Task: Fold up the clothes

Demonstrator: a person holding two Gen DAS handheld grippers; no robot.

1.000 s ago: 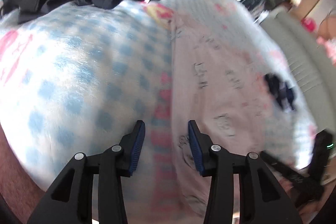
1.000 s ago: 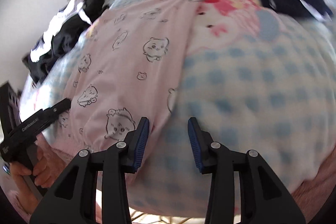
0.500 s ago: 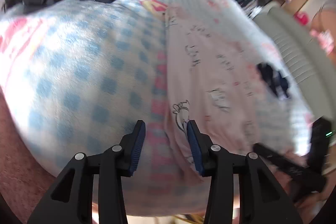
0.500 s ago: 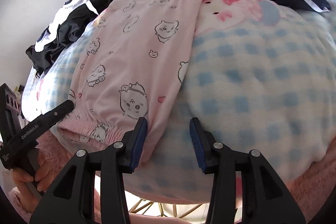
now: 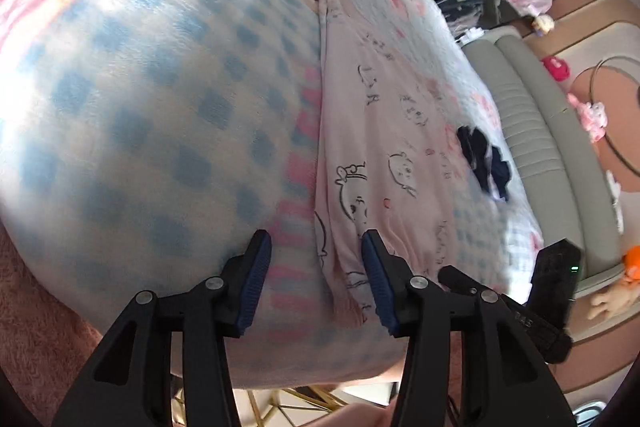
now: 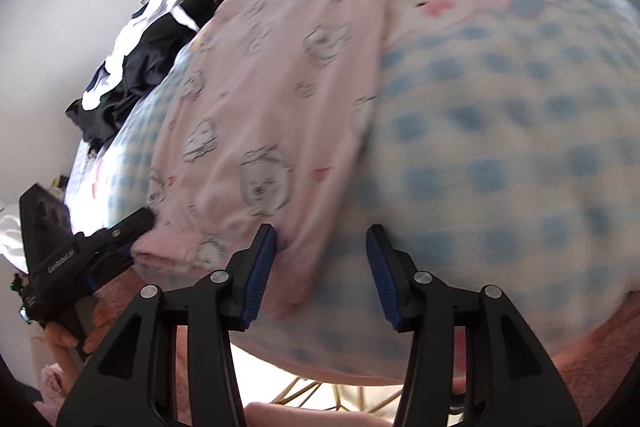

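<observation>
Blue-checked fleece blanket (image 5: 132,115) is carrying one pink cartoon-print pyjama garment (image 5: 384,147); both hand-held grippers, left (image 5: 316,277) and right (image 6: 322,269), are opening at its near hem, gripping nothing.

Left claw (image 5: 316,267) and right claw (image 6: 322,265) downward-tilted, jaws opening, nothing gripped.

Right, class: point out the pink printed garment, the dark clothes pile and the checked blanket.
pink printed garment (image 6: 272,99), right wrist view, on its flat middle.
dark clothes pile (image 6: 140,67), right wrist view, on the black fabric.
checked blanket (image 5: 160,107), left wrist view, on a bare blue-checked part.
</observation>
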